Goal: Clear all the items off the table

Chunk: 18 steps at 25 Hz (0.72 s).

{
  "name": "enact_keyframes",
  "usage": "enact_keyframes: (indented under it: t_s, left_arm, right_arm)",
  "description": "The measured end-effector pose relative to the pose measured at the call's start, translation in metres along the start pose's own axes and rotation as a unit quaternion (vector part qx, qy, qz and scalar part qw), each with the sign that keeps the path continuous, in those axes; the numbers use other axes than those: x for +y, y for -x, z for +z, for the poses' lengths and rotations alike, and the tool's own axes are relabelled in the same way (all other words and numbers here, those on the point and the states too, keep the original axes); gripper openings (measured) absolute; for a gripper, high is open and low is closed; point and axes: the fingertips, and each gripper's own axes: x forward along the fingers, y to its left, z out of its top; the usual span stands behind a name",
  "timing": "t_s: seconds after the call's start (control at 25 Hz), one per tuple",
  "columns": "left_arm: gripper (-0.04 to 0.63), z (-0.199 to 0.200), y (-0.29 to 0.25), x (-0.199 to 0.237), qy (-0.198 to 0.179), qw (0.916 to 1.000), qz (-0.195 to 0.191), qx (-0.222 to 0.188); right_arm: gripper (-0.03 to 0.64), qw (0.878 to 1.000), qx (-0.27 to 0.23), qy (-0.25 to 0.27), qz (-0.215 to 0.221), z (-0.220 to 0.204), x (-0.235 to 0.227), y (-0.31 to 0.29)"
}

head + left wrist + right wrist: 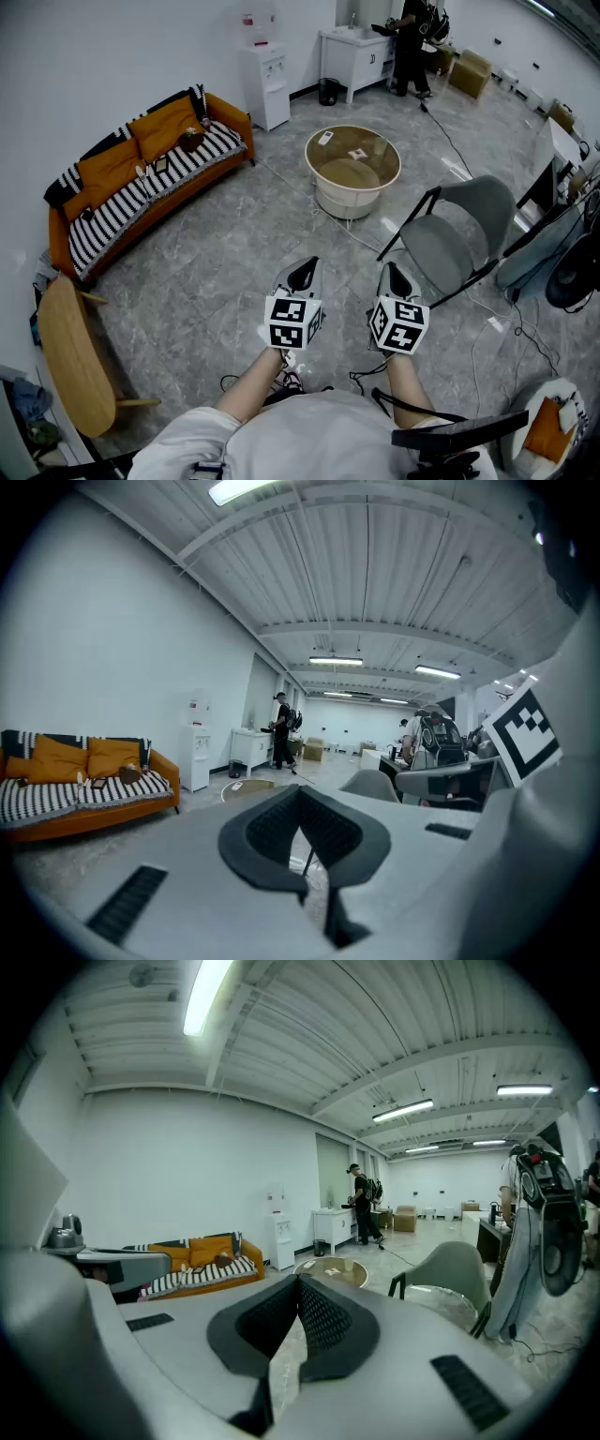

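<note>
Your right gripper [298,1285] shows its jaws together, with nothing between them. Beyond the tips stands the round table [352,1274] with small flat items on top. A grey chair [450,1261] stands to its right and an orange sofa [207,1252] well to its left.

Bright, even light from ceiling strips [202,997]; fisheye-bent edges, dark corners; foreground perhaps soft.

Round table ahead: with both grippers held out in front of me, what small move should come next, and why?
Probably step forward toward the round table. It stands well ahead across open floor, with small white items lying on its top, while the left gripper and right gripper are both shut, empty and far short of it.
</note>
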Motion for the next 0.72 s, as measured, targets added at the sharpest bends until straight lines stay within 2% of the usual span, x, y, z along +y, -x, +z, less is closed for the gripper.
enact_keyframes:
  t_s: [0.36, 0.52, 0.72]
  left_arm:
    - [0.006, 0.003, 0.001, 0.022, 0.000, 1.0000, -0.006, 0.001]
    - [0.006, 0.008, -0.003, 0.036, 0.000, 1.0000, -0.006, -0.002]
    - [0.006, 0.012, -0.008, 0.052, -0.003, 0.9999, -0.012, -0.004]
  right_arm:
    - [0.023, 1.000, 0.002, 0.000, 0.001, 0.003, 0.023, -0.012]
    - [0.023, 1.000, -0.006, -0.022, 0.014, 0.008, 0.035, -0.022]
    - [0.023, 0.999, -0.003, -0.036, 0.006, 0.007, 0.045, -0.035]
